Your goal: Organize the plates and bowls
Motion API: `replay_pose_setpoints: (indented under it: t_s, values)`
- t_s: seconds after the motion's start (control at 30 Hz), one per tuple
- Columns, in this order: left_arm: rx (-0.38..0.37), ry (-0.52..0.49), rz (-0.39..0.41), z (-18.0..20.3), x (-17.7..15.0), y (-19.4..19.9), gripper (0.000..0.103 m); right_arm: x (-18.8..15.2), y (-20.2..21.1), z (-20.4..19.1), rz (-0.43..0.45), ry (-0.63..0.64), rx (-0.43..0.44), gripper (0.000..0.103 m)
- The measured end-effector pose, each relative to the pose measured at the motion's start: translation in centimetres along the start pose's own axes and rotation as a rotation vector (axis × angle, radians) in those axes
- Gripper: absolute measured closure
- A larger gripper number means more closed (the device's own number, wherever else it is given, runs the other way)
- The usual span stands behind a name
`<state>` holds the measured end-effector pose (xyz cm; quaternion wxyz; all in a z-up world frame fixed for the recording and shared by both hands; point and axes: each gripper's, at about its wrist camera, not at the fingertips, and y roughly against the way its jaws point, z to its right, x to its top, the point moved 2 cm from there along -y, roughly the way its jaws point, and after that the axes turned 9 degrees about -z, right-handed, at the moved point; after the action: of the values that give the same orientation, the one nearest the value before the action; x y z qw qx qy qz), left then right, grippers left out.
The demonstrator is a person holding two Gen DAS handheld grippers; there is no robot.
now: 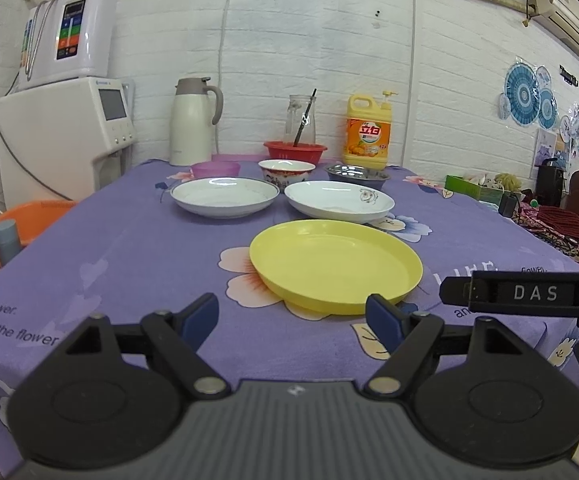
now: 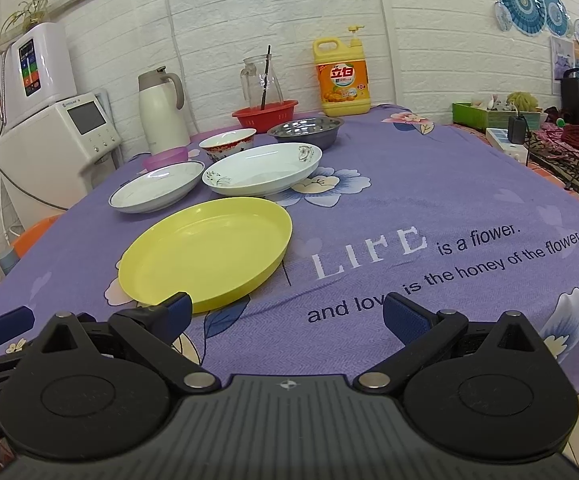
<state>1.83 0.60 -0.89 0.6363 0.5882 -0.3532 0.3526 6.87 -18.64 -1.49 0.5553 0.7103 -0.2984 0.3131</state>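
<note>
Both grippers hover over the near edge of the purple flower-printed tablecloth (image 2: 429,184) with nothing between their blue pads, each spread wide and released. The nearest dish is the round yellow plastic plate (image 1: 335,264), lying flat on the cloth. From the left gripper (image 1: 293,314) it sits at about twelve to one o'clock, its near rim just ahead of the right-hand fingertip, so that hand looks the closer and better lined up. From the right gripper (image 2: 287,308) the same plate lies off at about eleven o'clock, its near rim just beside the left fingertip. Being round, the plate has no long axis; what matters is the near rim, which faces the fingers edge-on and low against the cloth. Beyond it, at twelve o'clock from the left gripper, rest a white shallow plate with a dark rim line (image 1: 224,196) and, to its right, a white shallow plate with a small flower motif (image 1: 339,200), close together but apart. Behind these stand a small translucent purple bowl (image 1: 215,169), a white ceramic bowl with red pattern (image 1: 286,171) and a shiny metal bowl (image 1: 356,174). Nothing appears stacked yet, so the sorting seems barely begun.
</note>
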Motion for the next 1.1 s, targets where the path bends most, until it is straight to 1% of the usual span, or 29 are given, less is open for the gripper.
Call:
replay_pose_setpoints:
  t_s: [1.1]
  values:
    - [-0.032,0.005,-0.006,0.07,0.11,-0.10,0.024,0.08,-0.16,-0.21,-0.008,0.011,0.005,0.000]
